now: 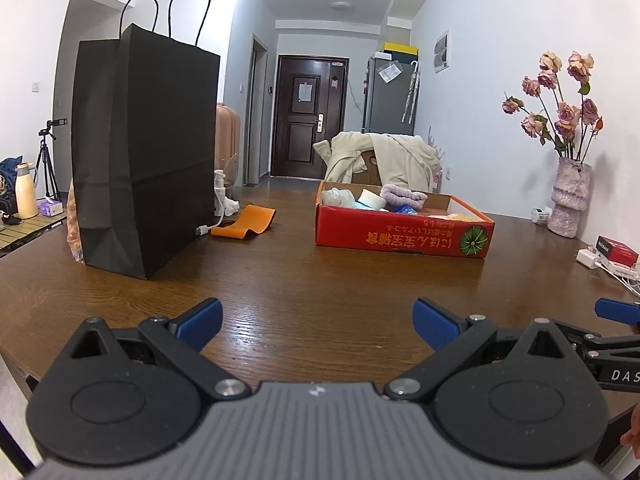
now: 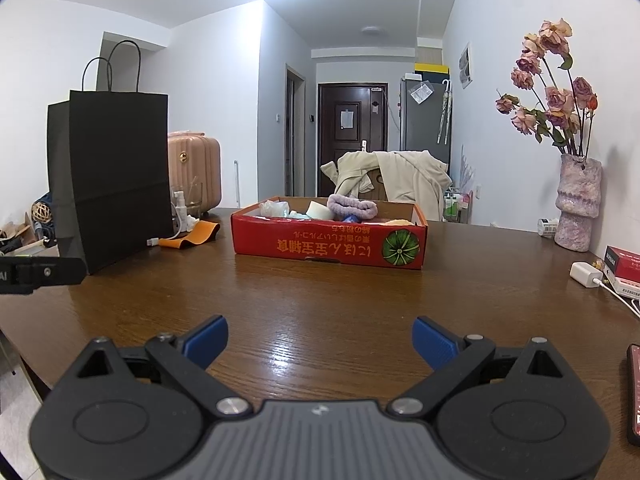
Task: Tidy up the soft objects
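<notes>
Left gripper: your left gripper [image 1: 318,322] hovers low over the near table edge, blue ribbed pads spread wide, grasping nothing
Right gripper: your right gripper [image 2: 320,340] sits level beside it, fingers likewise released and empty; part of its black arm and a blue pad poke in at the right rim of the left view
Table: a dark wood table [image 1: 304,280], grained and glossy, catches the ceiling light in streaks
Box: a shallow red cardboard box [image 2: 328,246] with upside-down print and a green melon picture lies mid-table, its long side facing you
Soft objects: they sit inside the box, namely a lilac fuzzy cloth roll [image 2: 352,208], a white foam-like block [image 2: 318,209] and pale crumpled stuff at the left end [image 2: 274,208]
Hidden: the box wall cuts off the lower parts of all of them; a blue item and a yellowish one barely clear the rim and you cannot tell what they are
Bag: a tall matte black paper bag [image 1: 144,152] with cord handles stands upright to the left, well apart from the box
Strip: an orange strip [image 1: 246,222] lies wavy just beside the bag, a white cable plug near it
Open room: bare tabletop runs from your pads to the box, and between bag and box
Right edge: a speckled pink vase [image 2: 578,204] of dried roses stands by the wall; a white charger [image 2: 586,274] and red-and-white boxes crowd the rim
</notes>
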A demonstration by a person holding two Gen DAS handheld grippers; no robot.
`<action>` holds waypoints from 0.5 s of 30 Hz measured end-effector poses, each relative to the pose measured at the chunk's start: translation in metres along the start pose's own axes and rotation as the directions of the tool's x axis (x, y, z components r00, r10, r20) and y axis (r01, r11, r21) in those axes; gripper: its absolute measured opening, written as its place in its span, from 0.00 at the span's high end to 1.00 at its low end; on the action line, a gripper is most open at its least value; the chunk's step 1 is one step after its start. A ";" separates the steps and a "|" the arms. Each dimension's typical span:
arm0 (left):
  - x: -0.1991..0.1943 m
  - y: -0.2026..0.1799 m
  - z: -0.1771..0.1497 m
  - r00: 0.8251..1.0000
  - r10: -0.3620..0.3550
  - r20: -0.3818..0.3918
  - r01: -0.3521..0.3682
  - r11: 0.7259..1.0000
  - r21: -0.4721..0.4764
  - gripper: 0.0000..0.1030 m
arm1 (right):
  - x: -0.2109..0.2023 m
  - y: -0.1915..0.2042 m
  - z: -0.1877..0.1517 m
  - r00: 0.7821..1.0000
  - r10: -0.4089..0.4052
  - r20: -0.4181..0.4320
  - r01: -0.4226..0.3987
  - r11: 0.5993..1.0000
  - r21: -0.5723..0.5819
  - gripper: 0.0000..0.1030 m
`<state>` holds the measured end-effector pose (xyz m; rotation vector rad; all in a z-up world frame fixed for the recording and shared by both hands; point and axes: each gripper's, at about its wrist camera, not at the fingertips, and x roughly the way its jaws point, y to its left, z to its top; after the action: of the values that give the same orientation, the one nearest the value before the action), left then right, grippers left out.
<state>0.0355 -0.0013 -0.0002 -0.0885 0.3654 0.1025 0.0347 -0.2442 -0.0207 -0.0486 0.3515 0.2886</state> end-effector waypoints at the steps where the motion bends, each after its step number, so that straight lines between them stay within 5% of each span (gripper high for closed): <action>1: 0.000 0.001 0.000 1.000 0.002 -0.001 -0.002 1.000 -0.002 0.00 | 0.001 0.000 0.000 1.000 0.000 -0.002 0.000 1.000 -0.002 0.04; 15: -0.001 -0.002 0.002 1.000 0.003 -0.003 -0.003 1.000 0.003 0.00 | 0.002 0.000 -0.002 1.000 0.002 -0.009 -0.002 1.000 -0.003 0.04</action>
<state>0.0359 -0.0030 0.0022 -0.0846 0.3692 0.1051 0.0360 -0.2434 -0.0237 -0.0521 0.3605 0.2913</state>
